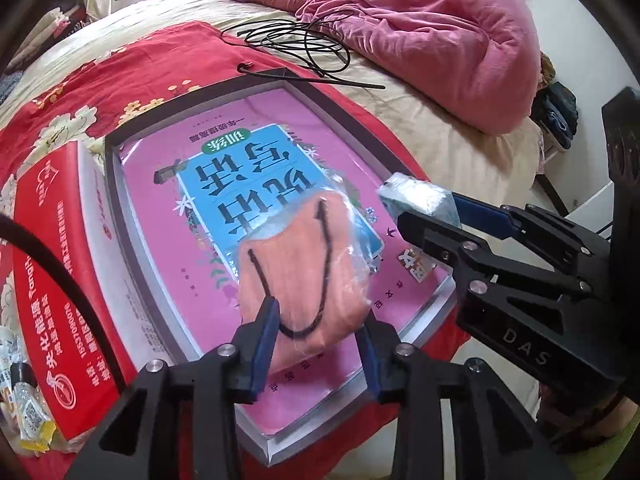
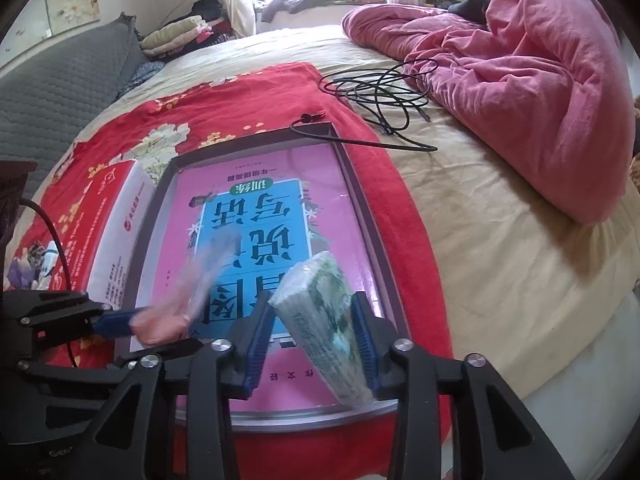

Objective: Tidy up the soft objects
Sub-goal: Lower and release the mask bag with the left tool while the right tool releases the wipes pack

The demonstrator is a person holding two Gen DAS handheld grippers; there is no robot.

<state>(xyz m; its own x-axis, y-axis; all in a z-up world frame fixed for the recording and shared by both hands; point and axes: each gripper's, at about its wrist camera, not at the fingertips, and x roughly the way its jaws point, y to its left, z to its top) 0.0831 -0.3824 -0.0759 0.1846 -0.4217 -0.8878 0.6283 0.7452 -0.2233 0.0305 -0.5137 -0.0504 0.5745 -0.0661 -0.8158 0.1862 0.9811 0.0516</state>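
Observation:
An orange face mask (image 1: 308, 276) in a clear wrapper lies on a pink book (image 1: 160, 208) inside a grey-rimmed tray (image 1: 114, 176). My left gripper (image 1: 316, 332) stands open around the mask's near end, its pads not pressing on it. In the right wrist view the mask (image 2: 164, 324) is blurred beside the left gripper (image 2: 132, 328). A green-patterned tissue pack (image 2: 324, 320) leans tilted between the fingers of my open right gripper (image 2: 312, 332), with a gap on its left side. The same pack (image 1: 416, 198) shows at the right gripper's (image 1: 432, 216) tips above the tray (image 2: 360, 200).
The tray sits on a red floral cloth (image 2: 224, 92) on a beige bed. A red and white box (image 1: 48, 264) lies along the tray's left side. A coiled black cable (image 1: 296, 40) and a pink quilt (image 1: 440, 32) lie beyond. Small packets (image 1: 28, 416) lie at the lower left.

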